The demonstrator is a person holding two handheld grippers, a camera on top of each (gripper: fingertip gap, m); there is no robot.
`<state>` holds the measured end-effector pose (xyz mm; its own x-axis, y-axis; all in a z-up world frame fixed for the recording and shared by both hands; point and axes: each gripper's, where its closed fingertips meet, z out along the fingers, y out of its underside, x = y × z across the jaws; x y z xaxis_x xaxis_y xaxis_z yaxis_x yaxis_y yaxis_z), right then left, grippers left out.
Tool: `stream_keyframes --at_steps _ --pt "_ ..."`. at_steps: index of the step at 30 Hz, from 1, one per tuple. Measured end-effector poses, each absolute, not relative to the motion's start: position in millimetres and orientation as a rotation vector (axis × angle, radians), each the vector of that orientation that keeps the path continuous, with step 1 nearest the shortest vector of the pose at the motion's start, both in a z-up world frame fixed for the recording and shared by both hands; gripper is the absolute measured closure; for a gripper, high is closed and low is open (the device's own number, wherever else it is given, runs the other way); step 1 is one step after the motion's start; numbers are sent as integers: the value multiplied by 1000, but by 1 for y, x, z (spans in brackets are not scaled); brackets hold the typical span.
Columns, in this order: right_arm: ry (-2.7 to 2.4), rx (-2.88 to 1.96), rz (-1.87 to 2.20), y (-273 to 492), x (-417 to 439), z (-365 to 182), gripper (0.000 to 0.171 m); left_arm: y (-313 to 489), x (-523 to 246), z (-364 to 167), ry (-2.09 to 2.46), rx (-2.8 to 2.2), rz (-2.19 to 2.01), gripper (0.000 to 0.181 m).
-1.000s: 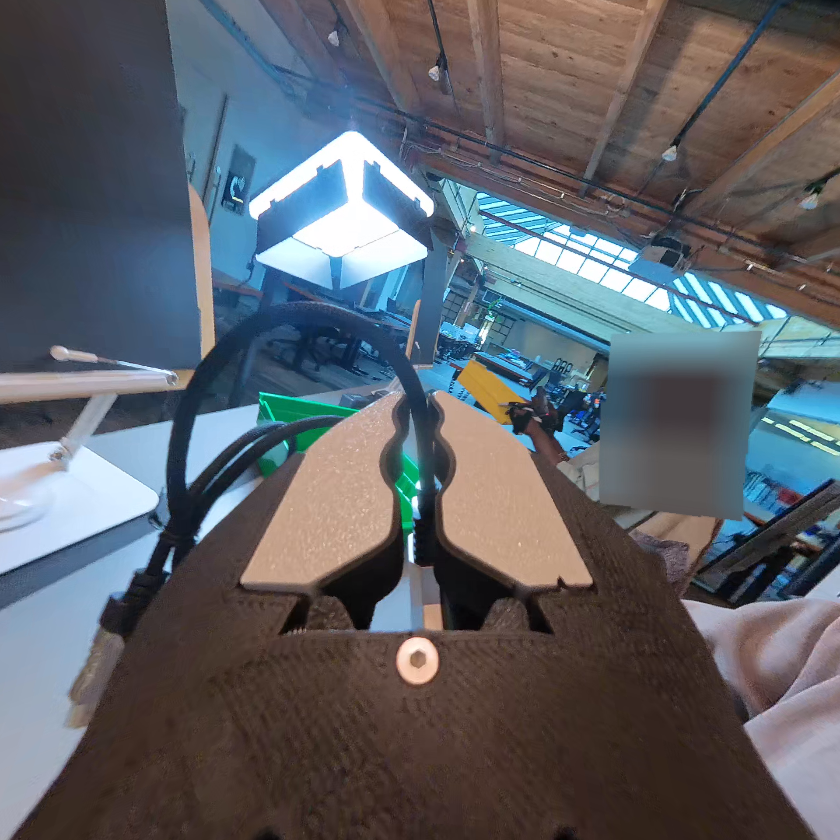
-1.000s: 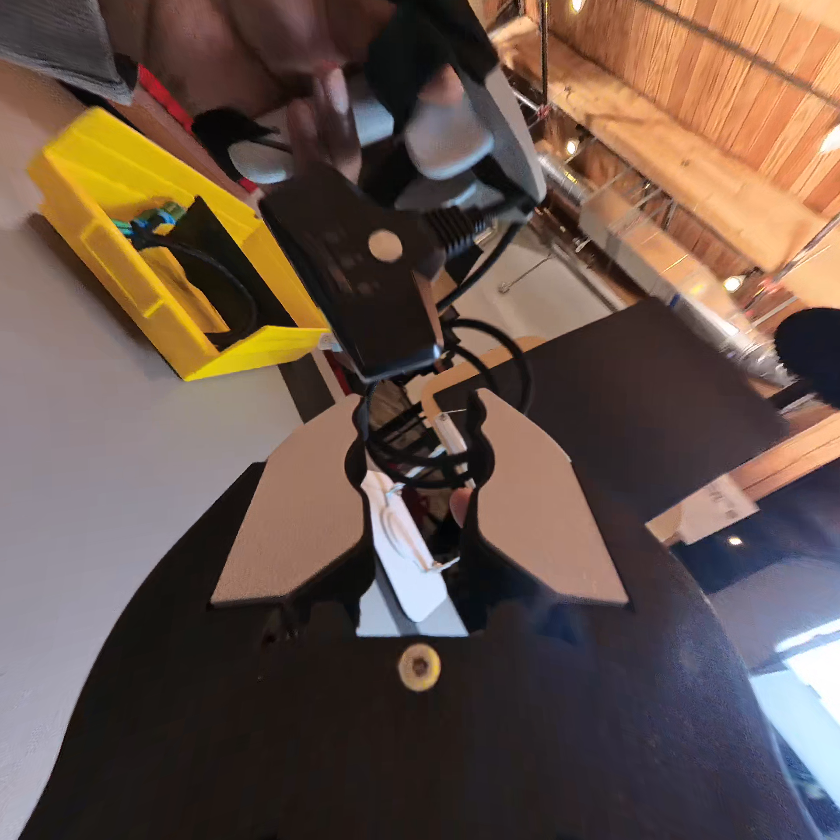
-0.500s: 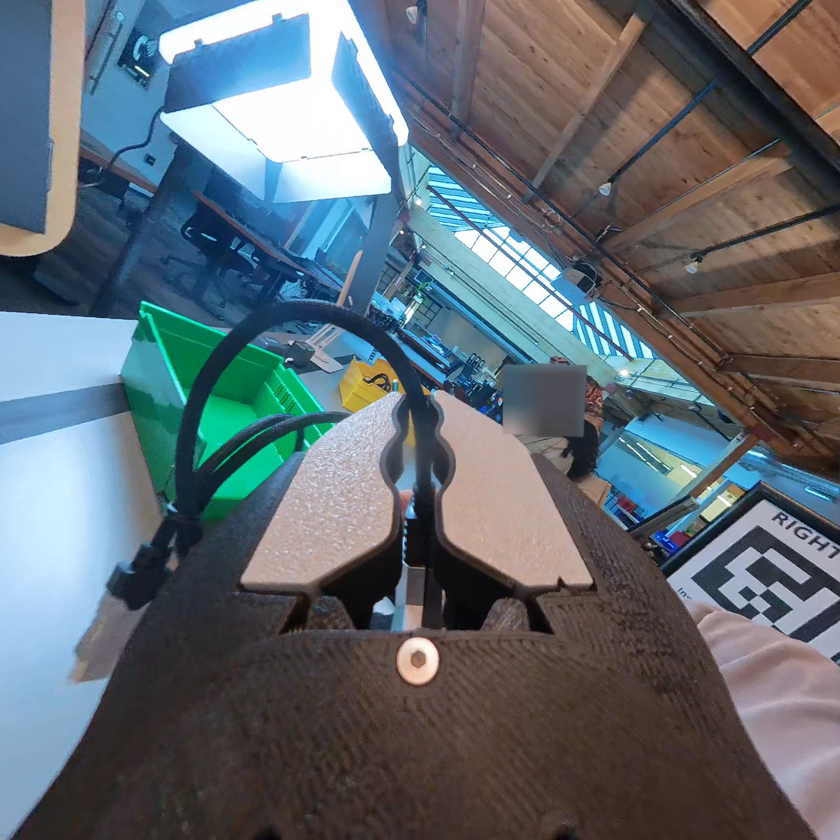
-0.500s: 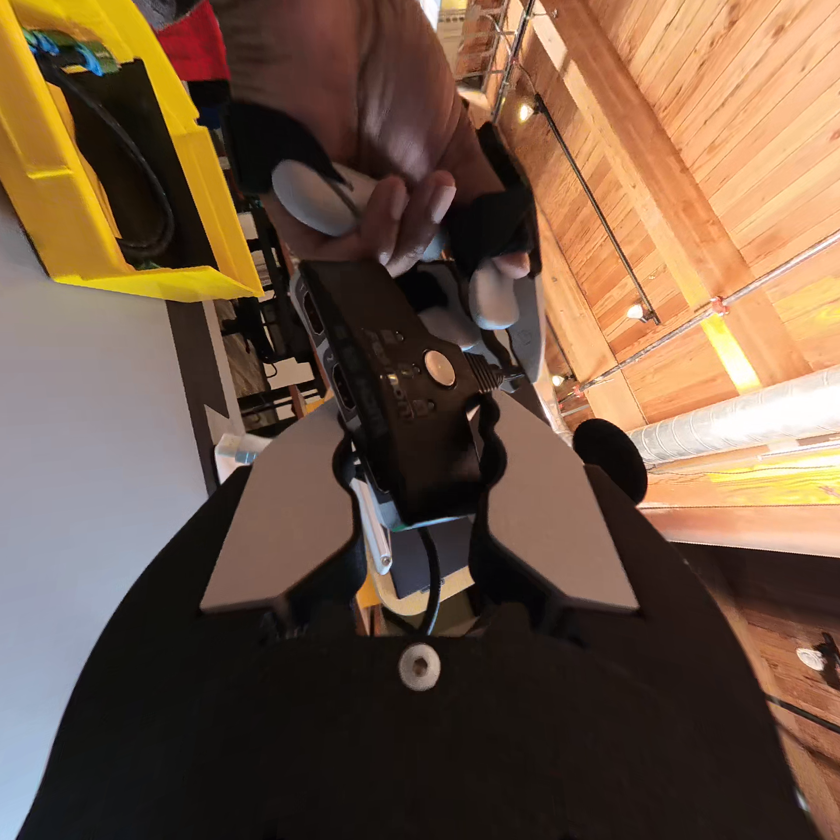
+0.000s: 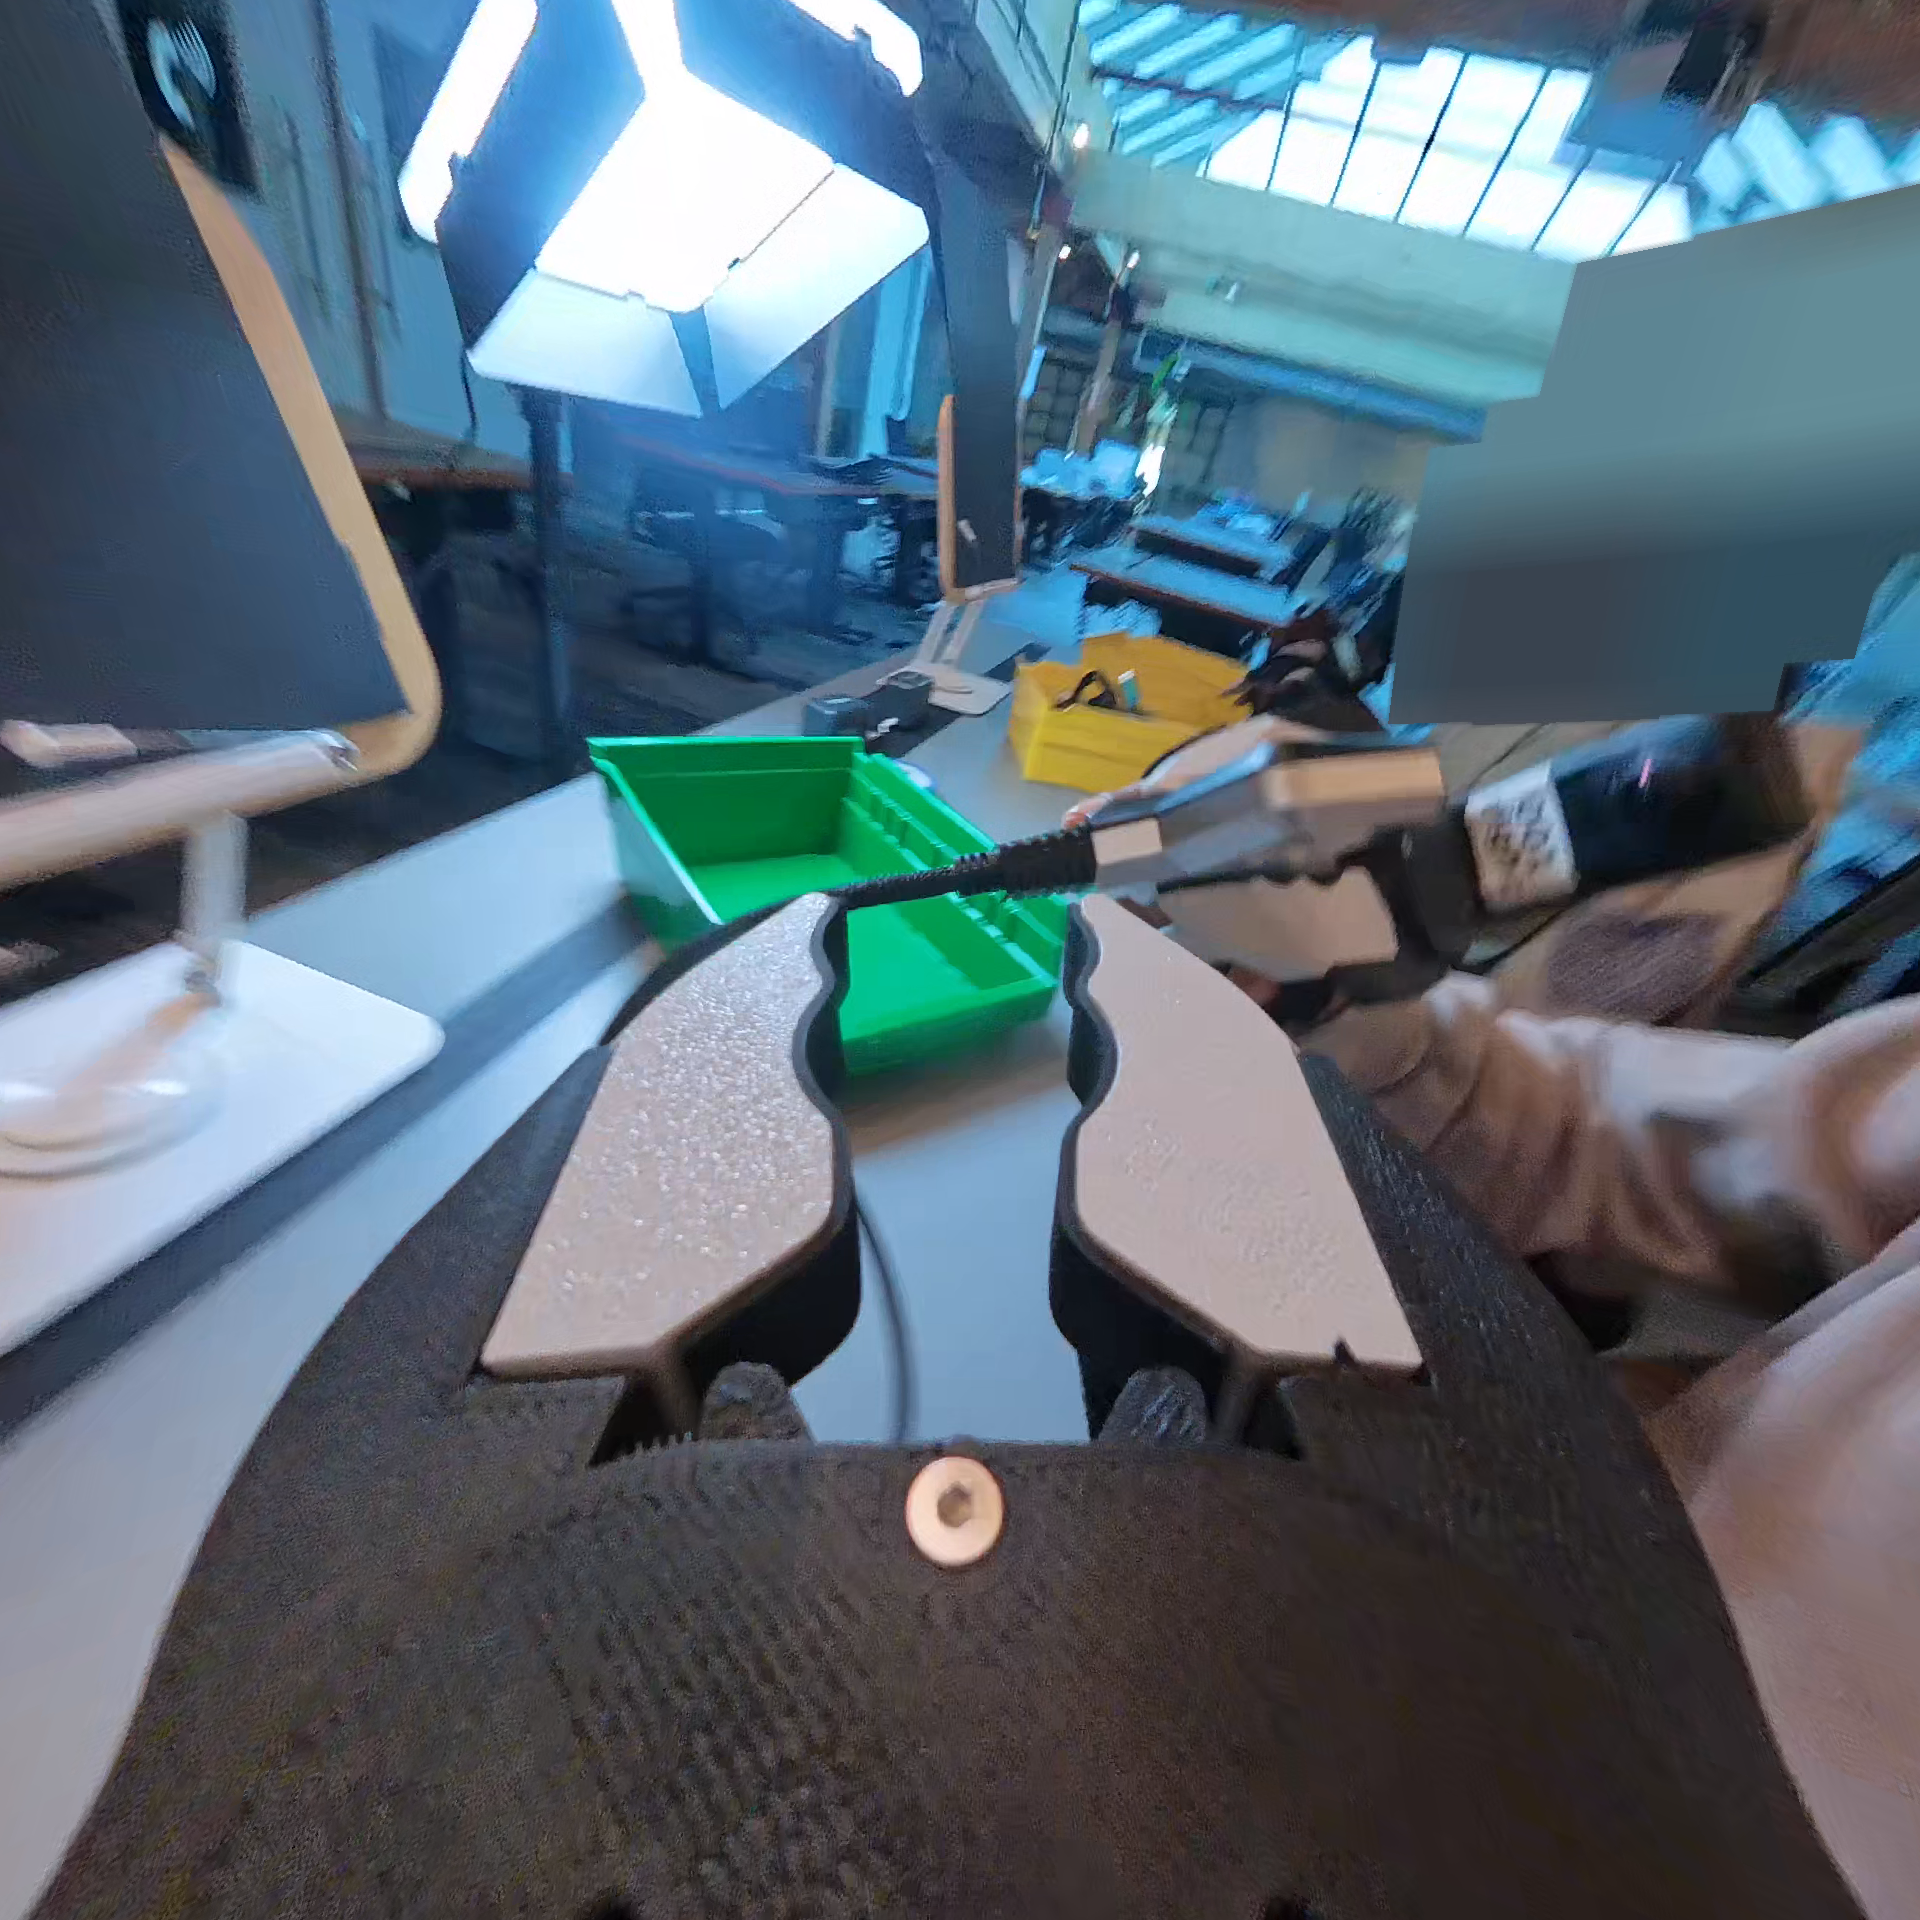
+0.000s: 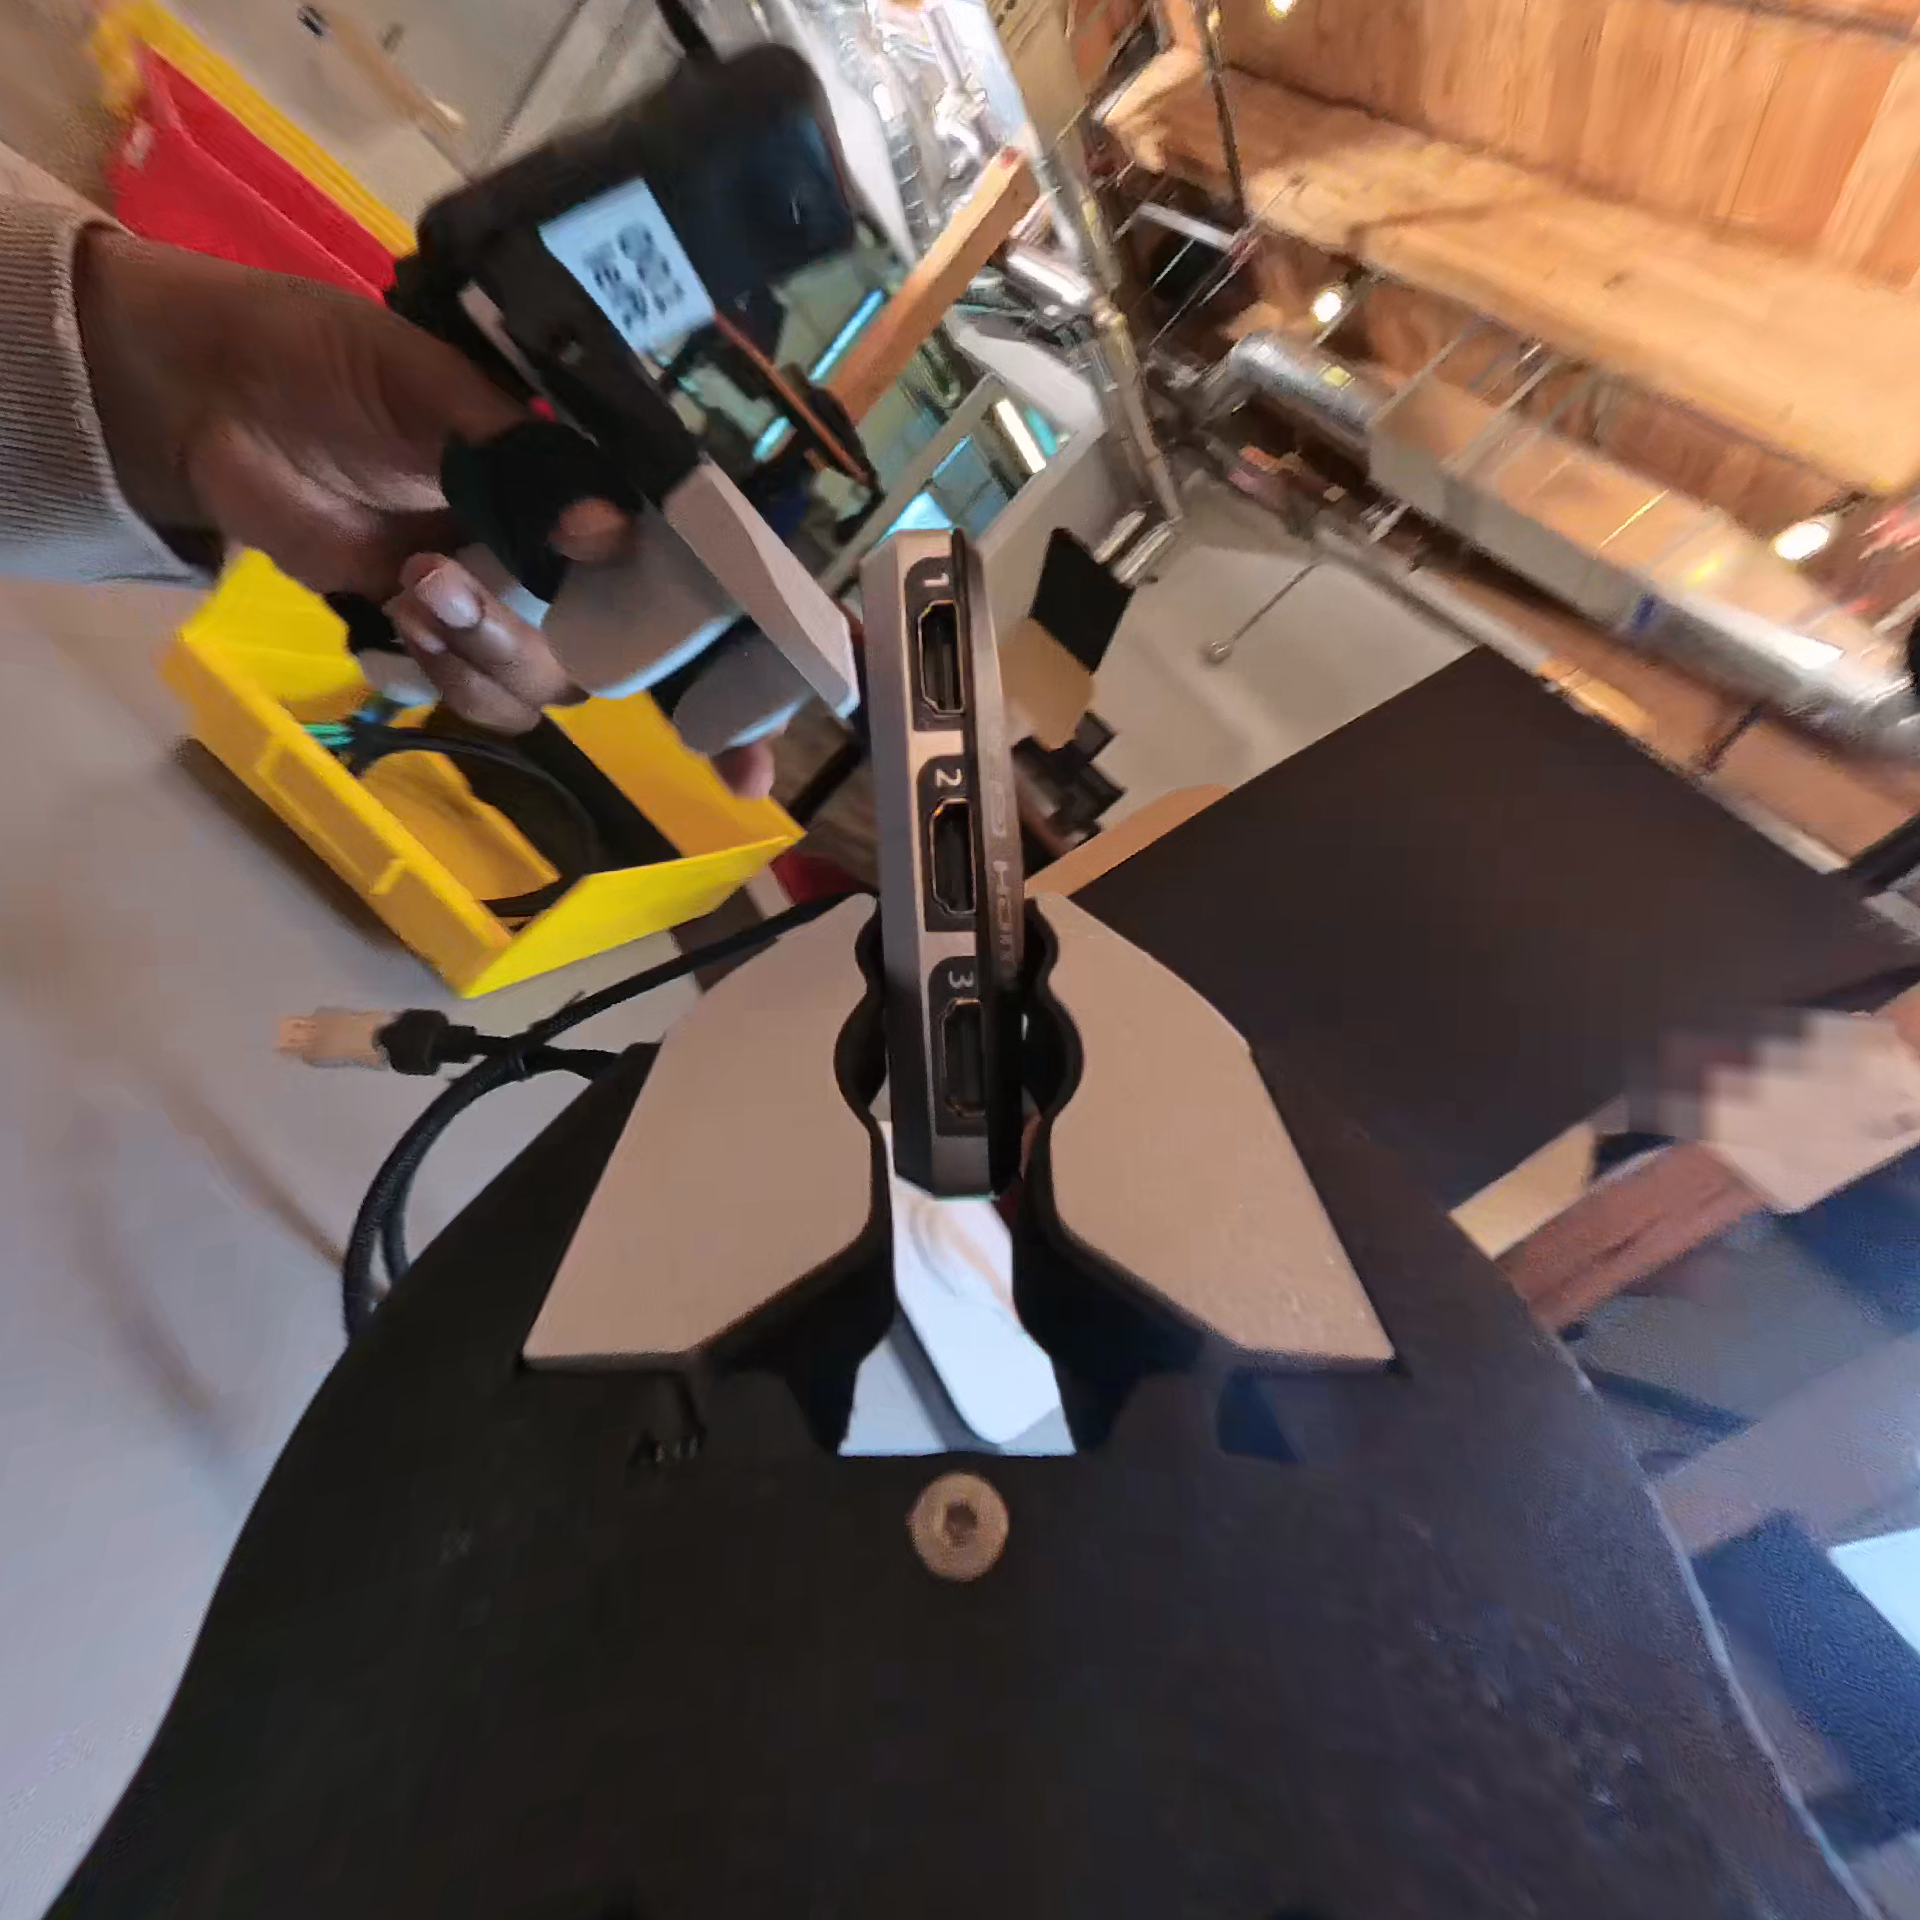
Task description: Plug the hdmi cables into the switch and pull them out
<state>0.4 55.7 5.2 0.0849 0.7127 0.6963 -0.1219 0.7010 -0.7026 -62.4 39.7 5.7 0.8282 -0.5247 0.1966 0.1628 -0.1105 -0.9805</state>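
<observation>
My right gripper (image 6: 954,935) is shut on the dark grey HDMI switch (image 6: 940,727), held edge-on and upright with its three empty ports facing the camera. My left gripper (image 5: 951,914) is open and empty above the grey table (image 5: 499,914); it also shows in the right wrist view (image 6: 727,665), just left of the switch. A black braided cable (image 5: 966,881) runs from behind my left finger to the right gripper (image 5: 1299,831). An HDMI cable (image 6: 416,1164) with a silver plug (image 6: 322,1039) lies on the table.
A green bin (image 5: 748,821) stands just ahead of the left gripper. A yellow bin (image 6: 416,862) with cables stands behind the loose plug, also in the left wrist view (image 5: 1101,727). A white lamp base (image 5: 208,1070) sits left. A black panel (image 6: 1455,935) stands right.
My left gripper has opened and let go of the black cable. My right gripper has closed on the switch and turned it edge-on. Both views have swung down toward the table.
</observation>
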Motion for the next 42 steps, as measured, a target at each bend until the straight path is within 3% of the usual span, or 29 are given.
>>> stream_keyframes --at_steps 7,11,18,24,28,29,30,31,37,42 --pt "-1657 -640 740 29 0 -12 148 13 -10 17 840 -1465 162 134" --pt "-1764 -659 793 12 6 -20 148 6 18 -1 1060 -1426 237 151" --pt "-1580 -498 1305 -10 36 33 142 -33 34 54 920 -1161 -220 160" --pt "-1568 -563 1628 21 34 12 129 -46 26 91 674 -910 -632 160" --pt "-1642 -540 1686 -17 18 -8 115 -29 17 86 512 -824 -797 160" --pt "-1633 -555 1636 -23 11 -11 121 -22 16 79 495 -833 -827 160" --pt "-1616 -600 1551 -23 1 -15 144 -14 15 72 479 -850 -844 160" --pt "-1608 -641 1440 -17 -8 -21 157 -7 14 65 470 -868 -842 160" --pt "-1696 -747 1364 16 -1 -28 161 -1 -1 41 646 -1116 -658 158" --pt "-1810 -805 1091 32 5 -42 161 10 -19 -8 891 -1458 -140 152"
